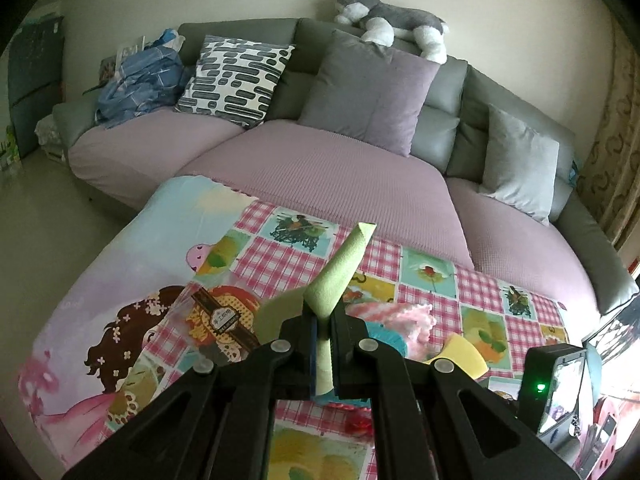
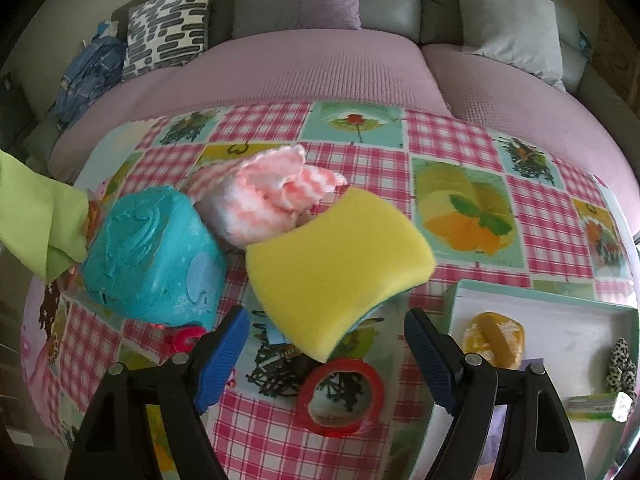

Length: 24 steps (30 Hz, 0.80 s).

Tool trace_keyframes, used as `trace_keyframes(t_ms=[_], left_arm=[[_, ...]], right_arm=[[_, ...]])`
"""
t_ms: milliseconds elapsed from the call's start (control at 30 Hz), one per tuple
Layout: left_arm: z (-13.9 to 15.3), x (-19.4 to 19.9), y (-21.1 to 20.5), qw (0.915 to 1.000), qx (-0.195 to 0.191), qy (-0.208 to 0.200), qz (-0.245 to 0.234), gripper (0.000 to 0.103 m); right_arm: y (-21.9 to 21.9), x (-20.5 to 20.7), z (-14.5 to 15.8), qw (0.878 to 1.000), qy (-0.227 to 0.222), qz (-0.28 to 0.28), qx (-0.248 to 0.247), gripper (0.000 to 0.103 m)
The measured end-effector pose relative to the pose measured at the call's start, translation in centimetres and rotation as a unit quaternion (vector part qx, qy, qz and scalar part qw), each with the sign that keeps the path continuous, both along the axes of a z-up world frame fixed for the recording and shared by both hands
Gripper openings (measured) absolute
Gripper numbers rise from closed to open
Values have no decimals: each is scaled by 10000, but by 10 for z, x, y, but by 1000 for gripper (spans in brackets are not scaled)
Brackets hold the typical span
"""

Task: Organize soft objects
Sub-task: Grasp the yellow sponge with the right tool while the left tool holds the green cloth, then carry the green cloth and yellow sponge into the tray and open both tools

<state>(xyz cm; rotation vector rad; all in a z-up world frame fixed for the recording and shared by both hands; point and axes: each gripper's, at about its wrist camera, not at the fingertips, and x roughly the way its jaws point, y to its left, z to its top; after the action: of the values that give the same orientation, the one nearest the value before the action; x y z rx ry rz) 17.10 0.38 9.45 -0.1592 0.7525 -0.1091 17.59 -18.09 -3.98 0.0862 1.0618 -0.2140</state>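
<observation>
Jaws of the left gripper (image 1: 325,334) are pressed together on a green cloth (image 1: 340,270), which sticks up and away from the tips as a rolled strip, with another flap of it spreading to the left of the fingers. In the right wrist view the same green cloth (image 2: 38,216) hangs at the left edge, above the table.

The right gripper (image 2: 326,354) has its jaws wide apart and holds nothing. Its blue pads (image 2: 222,364) stand on either side of the near end of a yellow sponge (image 2: 340,264), without touching it. The sponge lies just ahead of the tips, one corner tilted up over a red tape roll (image 2: 340,398) that sits between the fingers, nearer the camera.

Taking the sponge as the mark: a pink and white fluffy cloth (image 2: 276,196) lies just behind it, touching its far edge. A teal plush cube (image 2: 154,256) sits to its left, close beside it. To its right, well apart, a white tray (image 2: 560,320) holds an orange lump (image 2: 494,338) and a spotted hair tie (image 2: 620,368). All of these rest on a checked tablecloth (image 2: 452,136). Beyond it a sofa (image 1: 320,168) carries cushions, and a plush dog (image 1: 394,22) lies on the sofa's back.
</observation>
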Motion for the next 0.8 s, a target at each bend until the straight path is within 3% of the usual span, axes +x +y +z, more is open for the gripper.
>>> trace_keyframes(t_ms=[133,300,800], left_arm=[[-4,2,-1,10000,-1,55,-28,5],[-7,2,-1,9999,-14,98,-27,5],[-5,1,-6,9999,112,65,-19,5]], right_arm=[[1,6,-9,10000,75,-36,-18,75],[-1,8,-14,9999,80,-72,14,56],[-14,-4,7,9992,-337,-195,129,49]])
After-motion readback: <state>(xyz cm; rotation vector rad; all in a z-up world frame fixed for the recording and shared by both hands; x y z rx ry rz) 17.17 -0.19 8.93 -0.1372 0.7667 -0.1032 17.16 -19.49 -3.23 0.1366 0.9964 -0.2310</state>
